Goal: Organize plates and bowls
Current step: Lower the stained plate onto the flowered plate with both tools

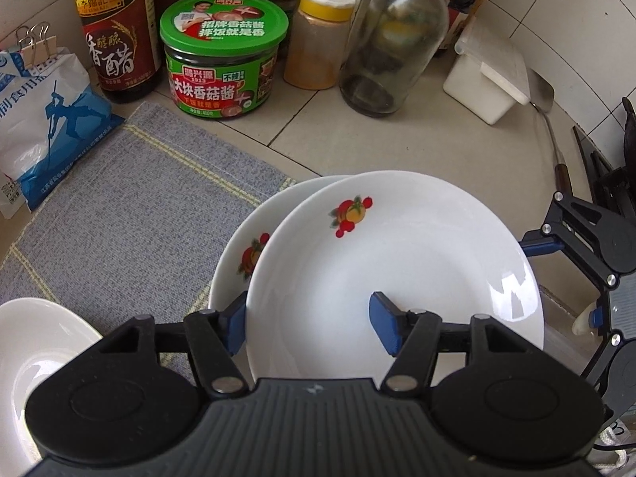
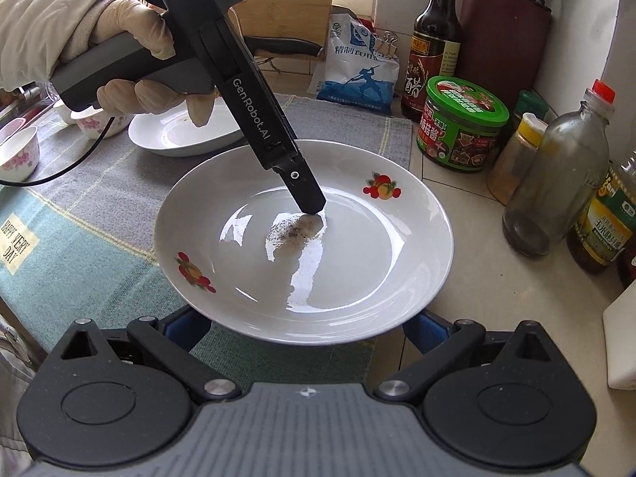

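1. While the upper plate lies off-centre on the lower plate, at the right edge of the grey mat, the step in hand seems to be stacking.
2. The left gripper stands open astride the upper plate's near rim, with the pads not pressing on it.
3. The right gripper is spread wide, its tips hidden under the plate.
4. Next, I think, the upper plate needs centring, then the white dish at the left needs fetching.
5. The right wrist view hides the lower plate.
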{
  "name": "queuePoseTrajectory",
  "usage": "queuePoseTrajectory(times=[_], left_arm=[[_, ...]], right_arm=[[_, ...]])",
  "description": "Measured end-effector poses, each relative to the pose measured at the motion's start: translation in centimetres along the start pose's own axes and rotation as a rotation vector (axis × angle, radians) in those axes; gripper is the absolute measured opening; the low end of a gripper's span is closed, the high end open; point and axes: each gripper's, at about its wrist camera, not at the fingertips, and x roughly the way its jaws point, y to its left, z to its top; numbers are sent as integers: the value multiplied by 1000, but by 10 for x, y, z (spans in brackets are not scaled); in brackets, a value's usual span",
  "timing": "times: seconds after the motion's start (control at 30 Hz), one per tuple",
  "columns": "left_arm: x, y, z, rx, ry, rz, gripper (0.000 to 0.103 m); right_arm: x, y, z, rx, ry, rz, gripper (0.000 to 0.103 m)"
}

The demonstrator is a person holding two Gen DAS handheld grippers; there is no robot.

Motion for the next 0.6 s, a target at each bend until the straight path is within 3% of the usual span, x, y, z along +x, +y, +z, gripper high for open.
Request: queuePoseTrajectory(times=[0.6], left_arm=[[-7, -2, -3, 25, 7, 21, 69]], right_arm=[[-7, -1, 0, 9, -20, 2, 103]])
